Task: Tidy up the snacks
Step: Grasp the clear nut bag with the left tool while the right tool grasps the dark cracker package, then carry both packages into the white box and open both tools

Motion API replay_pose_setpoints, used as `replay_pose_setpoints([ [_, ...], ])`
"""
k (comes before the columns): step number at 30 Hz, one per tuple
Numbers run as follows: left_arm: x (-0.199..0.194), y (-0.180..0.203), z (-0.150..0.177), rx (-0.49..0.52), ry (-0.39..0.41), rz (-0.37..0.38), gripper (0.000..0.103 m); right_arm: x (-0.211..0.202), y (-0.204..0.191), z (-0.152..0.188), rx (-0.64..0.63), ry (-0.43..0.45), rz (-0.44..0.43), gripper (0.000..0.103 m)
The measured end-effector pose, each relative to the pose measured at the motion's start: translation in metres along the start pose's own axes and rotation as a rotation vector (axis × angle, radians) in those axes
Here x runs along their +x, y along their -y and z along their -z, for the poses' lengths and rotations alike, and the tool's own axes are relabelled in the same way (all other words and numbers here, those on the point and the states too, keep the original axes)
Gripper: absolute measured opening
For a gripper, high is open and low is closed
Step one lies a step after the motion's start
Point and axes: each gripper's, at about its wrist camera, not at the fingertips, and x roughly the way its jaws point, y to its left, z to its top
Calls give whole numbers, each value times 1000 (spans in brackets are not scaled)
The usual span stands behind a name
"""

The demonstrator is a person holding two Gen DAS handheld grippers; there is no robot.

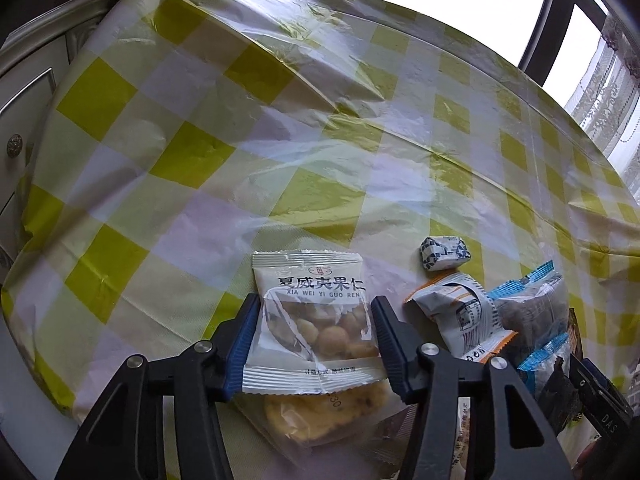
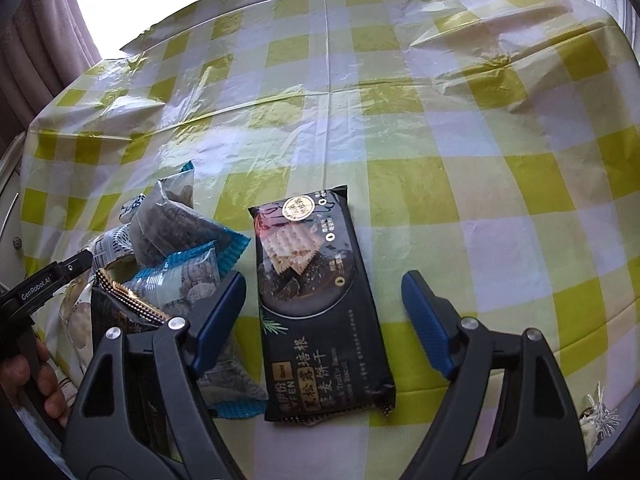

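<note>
A clear-windowed packet of macadamia nuts (image 1: 316,312) lies on the checked tablecloth (image 1: 240,140), lengthwise between the blue pads of my left gripper (image 1: 316,304). Both pads touch its side edges. Under its near end lies a packet with a round yellow cracker (image 1: 320,412). In the right wrist view a black cracker packet (image 2: 324,308) lies flat between the fingers of my right gripper (image 2: 323,280), which stands open with a gap on either side of the packet.
A small wrapped candy (image 1: 444,254), an orange-and-white packet (image 1: 460,320) and blue-edged packets (image 1: 532,308) are piled right of the nuts. The same pile (image 2: 180,240) sits left of the black packet. A hand (image 2: 48,384) holds the left gripper's handle. A cabinet (image 1: 24,100) stands at the left.
</note>
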Motion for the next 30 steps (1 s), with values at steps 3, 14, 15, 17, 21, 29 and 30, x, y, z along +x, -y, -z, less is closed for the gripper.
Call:
replay_pose_setpoints([
  [3, -3, -2, 2, -8, 9, 10, 53, 0, -5, 1, -32, 2, 47, 74],
  [14, -22, 1, 6, 21, 92, 43, 51, -3, -6, 2, -57, 6, 93, 54],
  [15, -24, 1, 7, 23, 100, 47, 51, -5, -2, 3, -43, 9, 79, 54],
  [17, -29, 1, 7, 23, 118, 61, 51, -10, 2, 4, -20, 19, 67, 54],
  [21, -45, 3, 12, 33, 151, 93, 51, -31, 3, 8, -18, 74, 75, 54],
  [29, -77, 31, 28, 91, 178, 172, 51, -68, 8, 27, -20, 116, 109, 54],
  [30, -81, 35, 30, 99, 178, 183, 51, -73, 9, 30, -18, 120, 112, 54],
])
